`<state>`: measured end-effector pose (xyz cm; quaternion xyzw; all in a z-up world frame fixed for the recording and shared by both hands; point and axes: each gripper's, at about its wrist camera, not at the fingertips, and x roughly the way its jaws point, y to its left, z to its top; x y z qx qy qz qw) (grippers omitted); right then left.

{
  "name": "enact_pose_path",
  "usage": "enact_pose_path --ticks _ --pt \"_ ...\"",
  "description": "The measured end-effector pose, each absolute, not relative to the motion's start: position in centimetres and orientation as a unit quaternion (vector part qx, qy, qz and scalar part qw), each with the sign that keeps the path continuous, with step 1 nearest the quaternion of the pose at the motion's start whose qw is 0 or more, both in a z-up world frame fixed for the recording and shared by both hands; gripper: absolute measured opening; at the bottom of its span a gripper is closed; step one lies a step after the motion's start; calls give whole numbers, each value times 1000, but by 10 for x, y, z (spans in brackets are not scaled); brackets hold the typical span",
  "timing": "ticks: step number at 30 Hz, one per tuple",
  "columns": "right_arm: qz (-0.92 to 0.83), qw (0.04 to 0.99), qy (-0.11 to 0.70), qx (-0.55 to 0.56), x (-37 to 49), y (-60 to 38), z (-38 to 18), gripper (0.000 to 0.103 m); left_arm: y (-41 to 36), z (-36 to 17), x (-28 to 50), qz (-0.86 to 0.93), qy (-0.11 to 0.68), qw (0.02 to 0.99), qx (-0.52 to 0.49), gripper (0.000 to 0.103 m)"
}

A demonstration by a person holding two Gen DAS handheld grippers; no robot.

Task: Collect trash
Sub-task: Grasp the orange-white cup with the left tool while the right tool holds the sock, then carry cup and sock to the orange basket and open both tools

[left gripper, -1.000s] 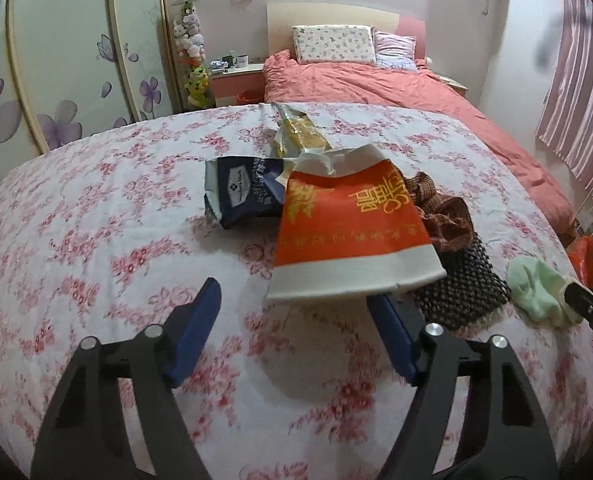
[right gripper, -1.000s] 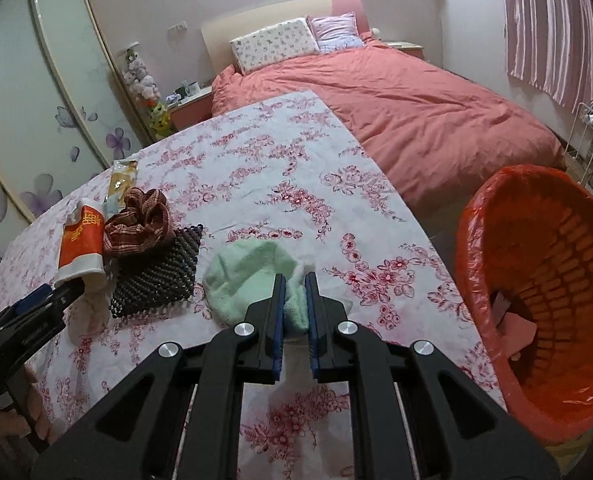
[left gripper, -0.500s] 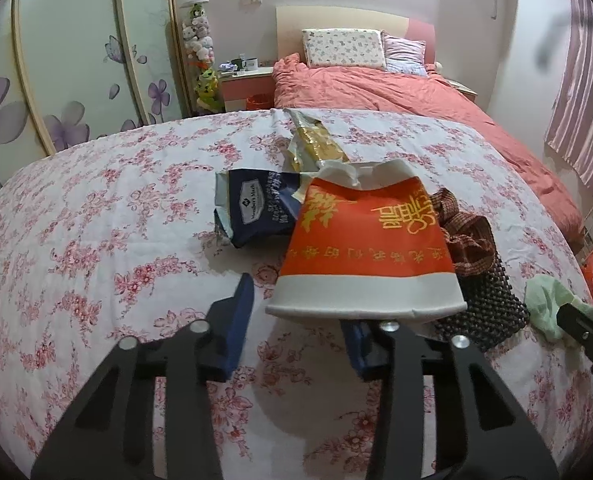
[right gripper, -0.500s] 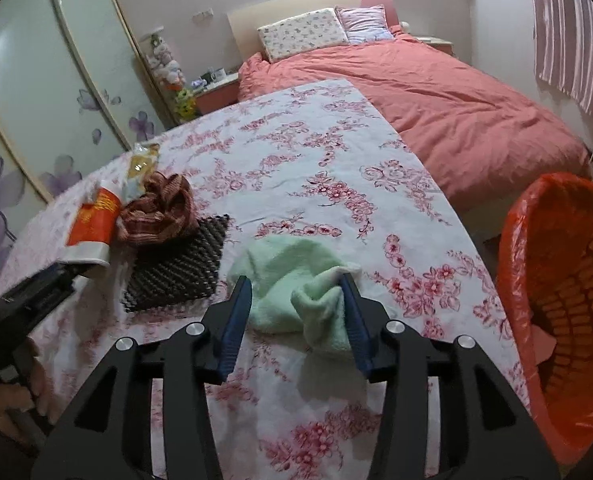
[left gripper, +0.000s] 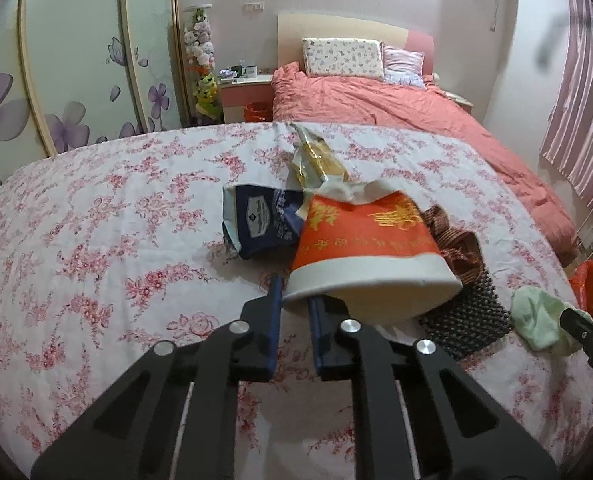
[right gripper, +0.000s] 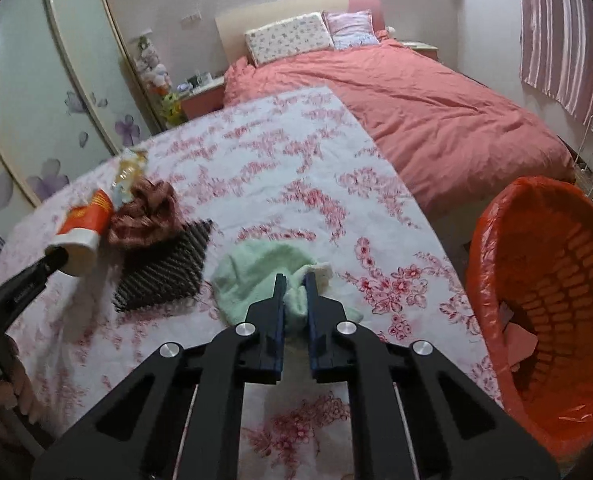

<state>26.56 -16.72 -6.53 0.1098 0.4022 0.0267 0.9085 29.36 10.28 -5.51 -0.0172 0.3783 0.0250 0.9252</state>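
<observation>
My left gripper [left gripper: 294,290] is shut on the white rim of an orange and white paper cup [left gripper: 366,248], held slightly above the floral table; the cup also shows in the right wrist view [right gripper: 82,230]. A dark blue snack bag [left gripper: 260,220] and a gold wrapper [left gripper: 316,160] lie just behind it. My right gripper [right gripper: 295,284] is shut on a pale green cloth [right gripper: 264,272], which also shows in the left wrist view [left gripper: 536,316]. An orange-lined trash basket [right gripper: 544,288] stands off the table's right edge.
A brown plaid cloth [right gripper: 144,216] and a dark woven mat [right gripper: 162,268] lie between cup and green cloth. A bed with a salmon cover [right gripper: 436,120] is behind the table. A wardrobe with flower doors [left gripper: 56,80] is at the left.
My left gripper closed from wide open onto the cup's rim. My right gripper opened over the green cloth half a second ago and has closed on it again.
</observation>
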Motion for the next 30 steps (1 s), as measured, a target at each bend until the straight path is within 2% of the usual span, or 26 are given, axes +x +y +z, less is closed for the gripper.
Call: enact_pose_path --ticks 14,30 --pt "46 933 342 105 241 -158 -11 9 112 -22 268 21 345 938 -33 9" --pt "48 946 303 107 215 -159 22 9 89 22 229 -17 306 951 -32 8"
